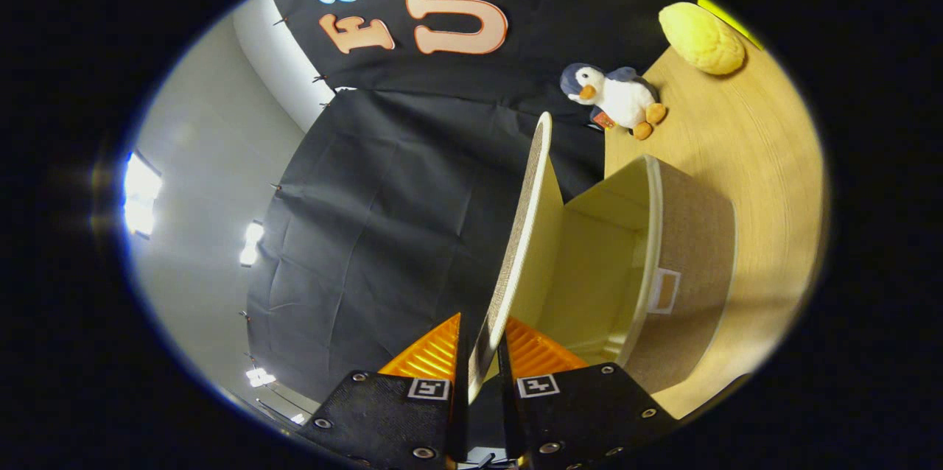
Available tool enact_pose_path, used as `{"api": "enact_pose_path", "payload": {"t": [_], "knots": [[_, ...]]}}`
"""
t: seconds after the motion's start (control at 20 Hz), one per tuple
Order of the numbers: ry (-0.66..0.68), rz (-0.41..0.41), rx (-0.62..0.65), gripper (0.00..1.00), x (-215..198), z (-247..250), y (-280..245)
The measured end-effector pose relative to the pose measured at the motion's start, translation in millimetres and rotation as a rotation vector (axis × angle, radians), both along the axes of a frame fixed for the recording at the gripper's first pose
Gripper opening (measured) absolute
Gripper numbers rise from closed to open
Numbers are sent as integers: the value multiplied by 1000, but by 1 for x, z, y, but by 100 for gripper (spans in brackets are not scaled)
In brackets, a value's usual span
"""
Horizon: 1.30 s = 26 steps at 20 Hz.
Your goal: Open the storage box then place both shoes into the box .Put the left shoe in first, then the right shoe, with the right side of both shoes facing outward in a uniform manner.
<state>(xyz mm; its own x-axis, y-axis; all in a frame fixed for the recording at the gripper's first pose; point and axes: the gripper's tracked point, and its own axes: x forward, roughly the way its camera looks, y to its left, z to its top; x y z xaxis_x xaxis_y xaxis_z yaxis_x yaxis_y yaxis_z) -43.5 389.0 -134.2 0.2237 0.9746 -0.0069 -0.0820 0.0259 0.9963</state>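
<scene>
My gripper [482, 352] is shut on the edge of the storage box lid [527, 234], a thin panel with a woven outside and a pale yellow inside. The lid runs away from the fingers, swung open from the box [692, 264]. The box is beige fabric with a small label patch on its wall and a pale yellow, empty-looking interior [589, 271]. It stands on a light wooden table [759, 146]. The view is rolled sideways.
Beyond the box, a plush penguin [615, 98] and a yellow round plush [701, 37] sit on the table near the black cloth wall [398, 219]. Past the cloth are a grey wall and bright lights [140, 194].
</scene>
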Motion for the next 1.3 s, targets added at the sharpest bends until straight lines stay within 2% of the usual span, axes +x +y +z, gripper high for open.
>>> {"api": "enact_pose_path", "payload": {"t": [0.3,0.65,0.85,1.0,1.15,1.2,1.25,1.3], "knots": [[-73,62,-49,19,-3,33,50],[-167,98,-102,19,-1,68,114],[-167,103,-151,19,-3,59,157],[-146,73,-199,21,1,55,183],[-155,76,-251,48,-2,49,197],[-170,82,-284,54,-3,43,194],[-189,84,-316,68,-3,36,190],[-207,84,-348,74,-4,30,184]]}}
